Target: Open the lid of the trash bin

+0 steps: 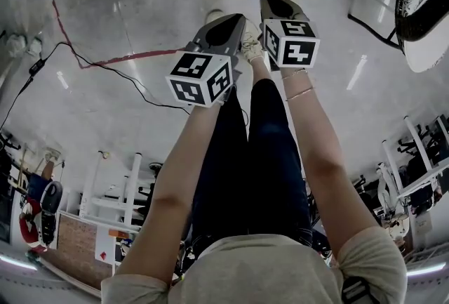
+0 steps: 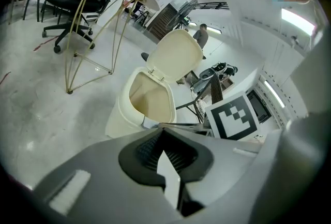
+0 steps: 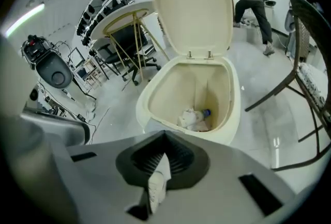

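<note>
Both tongs, left (image 2: 168,162) and right (image 3: 159,167), are closed to a thin slit and hold nothing. The cream trash bin (image 3: 234,114) stands on the floor (image 3: 116,117) just ahead. Its lid (image 3: 194,11) is raised upright, and rubbish (image 3: 194,117) lies inside.

The cream oval plastic trash bin (image 3: 147,105) and its raised lid (image 3: 194,11) look smooth and softly glossy. Inside the bin lies crumpled white paper (image 3: 189,118). Around the bin, the grey floor (image 3: 269,130) shines. Before the bin, the right gripper (image 3: 165,134) is matt grey plastic.
</note>
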Demonstrator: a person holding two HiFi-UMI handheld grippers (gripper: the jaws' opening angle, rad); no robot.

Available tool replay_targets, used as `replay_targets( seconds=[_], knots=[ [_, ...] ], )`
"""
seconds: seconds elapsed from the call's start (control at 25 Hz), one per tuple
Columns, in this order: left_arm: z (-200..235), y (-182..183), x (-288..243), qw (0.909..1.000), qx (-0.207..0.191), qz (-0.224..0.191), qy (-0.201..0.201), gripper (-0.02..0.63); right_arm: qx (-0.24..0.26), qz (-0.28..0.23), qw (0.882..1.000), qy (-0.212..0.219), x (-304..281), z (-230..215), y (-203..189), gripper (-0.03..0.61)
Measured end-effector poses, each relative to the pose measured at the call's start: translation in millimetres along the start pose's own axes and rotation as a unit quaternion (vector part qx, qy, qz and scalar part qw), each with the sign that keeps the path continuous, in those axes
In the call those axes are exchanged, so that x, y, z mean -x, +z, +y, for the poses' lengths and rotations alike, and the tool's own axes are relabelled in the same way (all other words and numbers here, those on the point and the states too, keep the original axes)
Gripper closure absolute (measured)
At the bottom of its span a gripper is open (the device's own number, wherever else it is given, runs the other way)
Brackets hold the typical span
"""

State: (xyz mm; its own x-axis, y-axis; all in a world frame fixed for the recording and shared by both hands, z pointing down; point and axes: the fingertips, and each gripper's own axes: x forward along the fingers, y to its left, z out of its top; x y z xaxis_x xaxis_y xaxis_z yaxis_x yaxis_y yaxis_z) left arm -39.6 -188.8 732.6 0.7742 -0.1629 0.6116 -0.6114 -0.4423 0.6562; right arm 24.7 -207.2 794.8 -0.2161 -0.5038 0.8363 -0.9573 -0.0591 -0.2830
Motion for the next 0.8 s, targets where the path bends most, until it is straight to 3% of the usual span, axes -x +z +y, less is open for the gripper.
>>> replay_targets(
  seconds=[0.16,0.28,0.8],
  knots=[
    [-1.0,0.1,4.2,1.0,0.001,0.0,-0.001,0.609,0.023,0.008,1.0,-0.02,1.6,2.2,1.3,0.571],
    [-2.3,3.9,5.6,1.0,-0.003,0.0,-0.002,0.609,0.007,0.012,1.0,-0.028,1.8,0.9,3.6,0.571],
    [-27.5,30.4,21.6,0.9995,-0.027,-0.009,-0.011,0.609,0.002,-0.021,1.0,-0.007,54.2,8.1,29.3,0.571]
  ],
)
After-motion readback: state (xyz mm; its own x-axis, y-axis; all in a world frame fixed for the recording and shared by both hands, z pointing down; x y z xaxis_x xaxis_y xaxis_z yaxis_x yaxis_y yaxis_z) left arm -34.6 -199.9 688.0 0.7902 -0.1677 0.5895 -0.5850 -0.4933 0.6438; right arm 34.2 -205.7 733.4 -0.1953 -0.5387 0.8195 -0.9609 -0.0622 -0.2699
